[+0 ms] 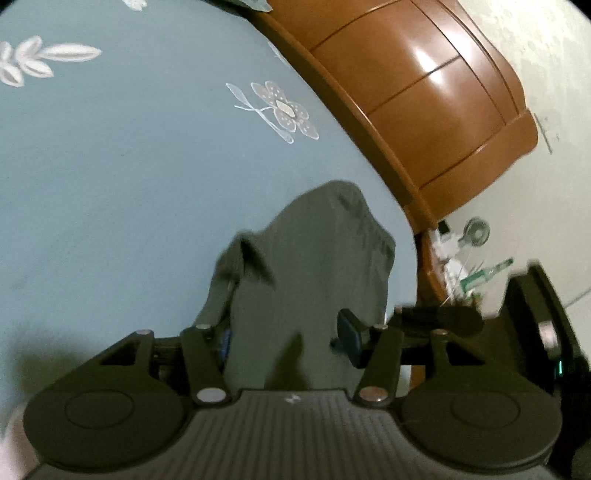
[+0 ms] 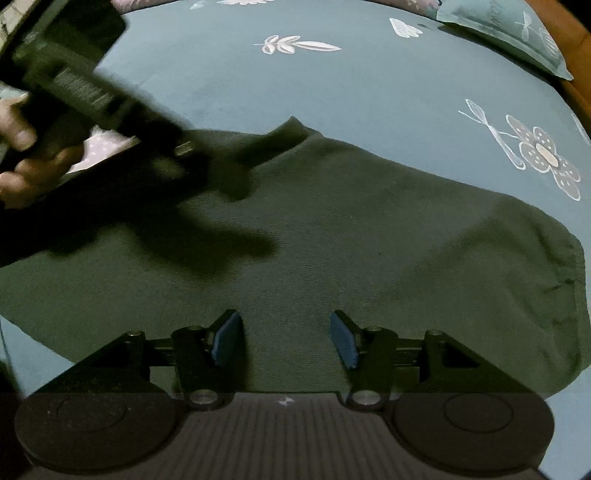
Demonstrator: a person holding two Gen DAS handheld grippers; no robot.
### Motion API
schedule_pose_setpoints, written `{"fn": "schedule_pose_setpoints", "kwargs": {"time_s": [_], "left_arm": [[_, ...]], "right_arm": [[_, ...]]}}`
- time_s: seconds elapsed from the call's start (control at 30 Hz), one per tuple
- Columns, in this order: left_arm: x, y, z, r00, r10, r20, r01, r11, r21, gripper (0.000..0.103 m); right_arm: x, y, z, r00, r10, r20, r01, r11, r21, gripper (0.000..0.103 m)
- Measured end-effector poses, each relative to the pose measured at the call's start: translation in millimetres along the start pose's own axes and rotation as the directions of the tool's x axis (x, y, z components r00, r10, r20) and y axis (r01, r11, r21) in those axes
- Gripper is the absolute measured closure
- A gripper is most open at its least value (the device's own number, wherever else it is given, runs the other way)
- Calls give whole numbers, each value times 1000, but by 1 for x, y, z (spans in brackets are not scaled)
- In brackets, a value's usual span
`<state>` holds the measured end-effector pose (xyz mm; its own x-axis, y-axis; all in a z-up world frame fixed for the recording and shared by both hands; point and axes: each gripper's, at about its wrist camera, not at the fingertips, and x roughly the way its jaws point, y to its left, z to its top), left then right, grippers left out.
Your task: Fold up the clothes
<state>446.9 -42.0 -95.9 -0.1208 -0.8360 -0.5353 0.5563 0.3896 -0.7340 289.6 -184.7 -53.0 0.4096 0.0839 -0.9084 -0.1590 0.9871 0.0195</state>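
Observation:
A dark green garment (image 2: 351, 240) lies spread flat on the blue flowered bed sheet (image 2: 369, 85). My right gripper (image 2: 286, 339) hovers over its near part, pointing steeply down; the jaws stand open and its blue pads (image 2: 345, 341) touch nothing. In the left wrist view a narrow end of the garment (image 1: 317, 258) runs between the jaws of my left gripper (image 1: 288, 339), which is open. A fold hides most of its left finger, and the right pad (image 1: 349, 338) stands free of the cloth. A hand (image 2: 18, 147) holds the blurred left gripper (image 2: 92, 88) over the garment's far left.
A glossy brown wooden headboard (image 1: 424, 92) borders the bed, with a pale wall behind it. Small clutter with a green bottle (image 1: 487, 273) sits beside the bed. A teal pillow (image 2: 509, 33) lies at the far right corner. The right gripper's body (image 1: 535, 314) shows at the edge.

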Motion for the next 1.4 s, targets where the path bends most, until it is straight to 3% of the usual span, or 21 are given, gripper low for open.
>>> {"fn": "schedule_pose_setpoints", "kwargs": {"time_s": [0.1, 0.17, 0.3, 0.43, 0.5, 0.6, 0.7, 0.83, 0.93, 0.97, 1.03, 1.2, 1.3, 1.4], "left_arm": [[15, 11, 15, 999, -32, 21, 33, 997, -65, 49], [17, 16, 24, 998, -11, 56, 16, 997, -78, 50], [13, 28, 39, 1000, -8, 29, 10, 997, -79, 68], [-5, 36, 44, 999, 18, 40, -15, 998, -60, 68], [-20, 37, 44, 997, 40, 72, -37, 998, -51, 60], [-43, 36, 42, 992, -29, 120, 36, 997, -62, 60], [-59, 25, 30, 988, -37, 152, 42, 999, -25, 61], [-60, 9, 6, 990, -102, 98, 102, 995, 13, 58], [-55, 7, -15, 1000, -16, 25, 15, 999, 31, 58], [-53, 9, -22, 998, 58, 12, -58, 998, 38, 58], [-60, 12, -31, 976, 218, 14, -218, 973, 71, 67], [-105, 14, -44, 962, 258, 85, -262, 964, 44, 66], [-117, 9, -49, 927, 349, 138, -364, 926, 103, 68], [-110, 0, -58, 918, 385, 93, -396, 898, 192, 68]], "right_arm": [[0, 1, 0, 1000, -10, -4, 10, 1000, 6, 41], [0, 2, 0, 1000, -17, -6, 18, 1000, 10, 40], [0, 4, 1, 999, -30, -11, 31, 999, 16, 39], [0, 3, -1, 999, -33, -8, 33, 999, 17, 38], [0, 2, -1, 999, -33, -8, 33, 999, 18, 37], [1, 0, 0, 999, -30, -11, 30, 999, 18, 37], [1, -2, 2, 999, -29, -16, 29, 999, 12, 36], [-1, -4, 4, 1000, -25, -16, 25, 1000, 13, 34], [-2, -5, 4, 1000, -22, -17, 22, 1000, 12, 34], [-2, -5, 4, 1000, -21, -17, 21, 1000, 10, 34], [-1, -5, 4, 1000, -18, -18, 19, 1000, 8, 33], [0, -6, 4, 1000, -13, -13, 13, 1000, 10, 30], [2, -5, 5, 1000, -11, -14, 11, 1000, 11, 29], [2, -4, 7, 1000, -12, -22, 12, 1000, 1, 29]]}}
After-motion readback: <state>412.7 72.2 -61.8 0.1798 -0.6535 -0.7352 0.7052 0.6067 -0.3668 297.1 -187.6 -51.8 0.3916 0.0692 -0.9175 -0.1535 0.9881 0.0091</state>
